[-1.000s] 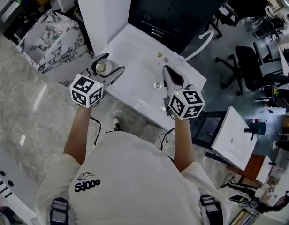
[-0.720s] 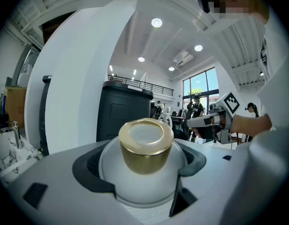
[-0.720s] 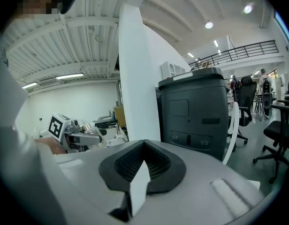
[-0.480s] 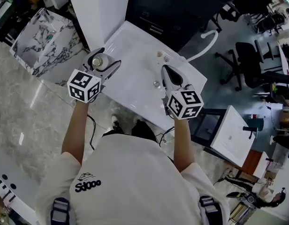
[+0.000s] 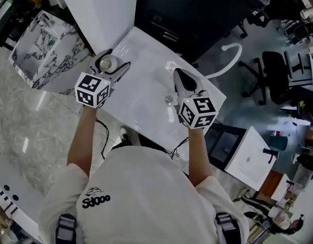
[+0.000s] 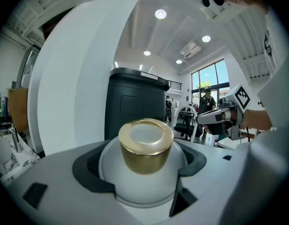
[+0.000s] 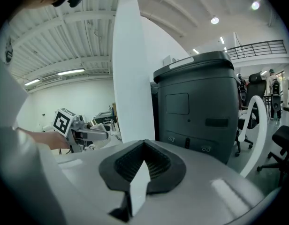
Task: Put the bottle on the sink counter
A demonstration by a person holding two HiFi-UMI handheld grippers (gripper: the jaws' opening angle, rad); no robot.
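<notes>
While our left gripper [image 5: 114,61] clasps the white bottle [image 5: 107,62] in its jaws, gold cap [image 6: 145,143] up, over the left corner of the white sink surface [image 5: 141,83], we judge it best to lower it straight, seat the base flat well in from the edge, then release. Our right gripper [image 5: 177,75], jaws closed on nothing, hangs over the basin. Beyond stand a black cabinet [image 5: 197,9] and office chairs [image 5: 278,75].

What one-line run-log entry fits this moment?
left gripper: shut on white round bottle with gold cap | bottle: over left end of white sink counter, contact unclear | right gripper: shut, empty, over counter
</notes>
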